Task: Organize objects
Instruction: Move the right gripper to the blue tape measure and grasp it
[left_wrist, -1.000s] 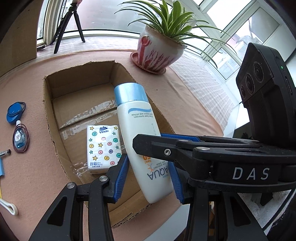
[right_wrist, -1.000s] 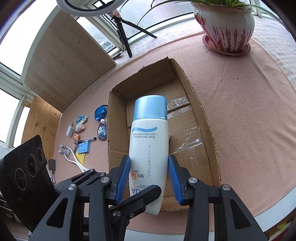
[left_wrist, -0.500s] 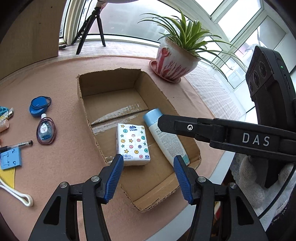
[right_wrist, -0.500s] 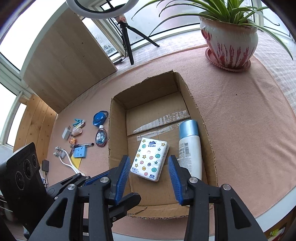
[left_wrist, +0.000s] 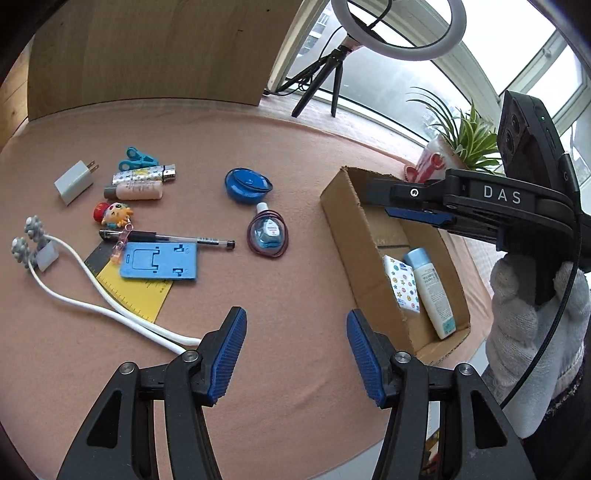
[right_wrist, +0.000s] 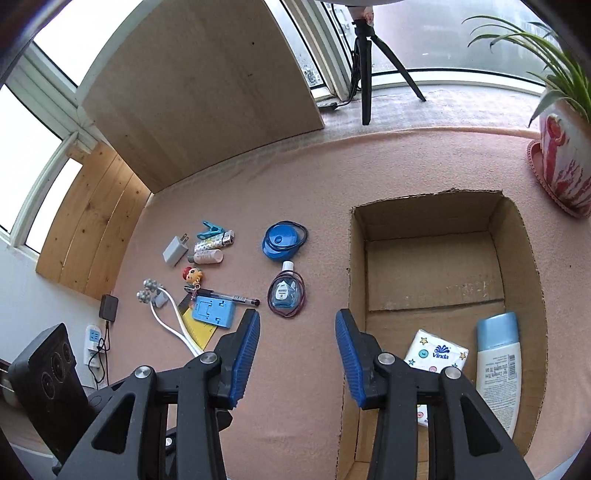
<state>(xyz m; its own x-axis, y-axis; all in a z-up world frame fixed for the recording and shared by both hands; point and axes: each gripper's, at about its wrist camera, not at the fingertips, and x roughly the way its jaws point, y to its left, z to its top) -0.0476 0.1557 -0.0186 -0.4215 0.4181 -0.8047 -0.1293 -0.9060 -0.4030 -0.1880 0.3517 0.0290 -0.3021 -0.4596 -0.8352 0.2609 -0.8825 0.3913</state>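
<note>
A cardboard box (left_wrist: 340, 236) (right_wrist: 354, 280) sits open on the pink cloth. Inside it lie a white sunscreen bottle with a blue cap (left_wrist: 430, 291) (right_wrist: 495, 365) and a tissue pack (left_wrist: 400, 284) (right_wrist: 436, 354), side by side. My left gripper (left_wrist: 295, 350) hovers open over bare cloth left of the box, nothing between its pads. My right gripper (right_wrist: 297, 354) is open and empty over the box's left wall; the left wrist view shows it (left_wrist: 380, 201) above the box. Loose items lie left: a blue round case (left_wrist: 245, 184), a small blue bottle ringed by a hair tie (left_wrist: 267, 230), a pen (left_wrist: 177, 238) and a blue phone stand (left_wrist: 159, 262).
Further left are a charger plug (left_wrist: 74, 181), a toy keychain (left_wrist: 112, 214), a white cable (left_wrist: 110, 310) and a yellow ruler (left_wrist: 136, 295). A potted plant (right_wrist: 561, 162) stands right of the box. A ring light tripod (left_wrist: 325, 74) and a wooden board (right_wrist: 199, 88) are behind.
The bottle left the two grippers and now lies in the box beside the tissue pack. Both grippers swung left away from the box, and the left jaws widened.
</note>
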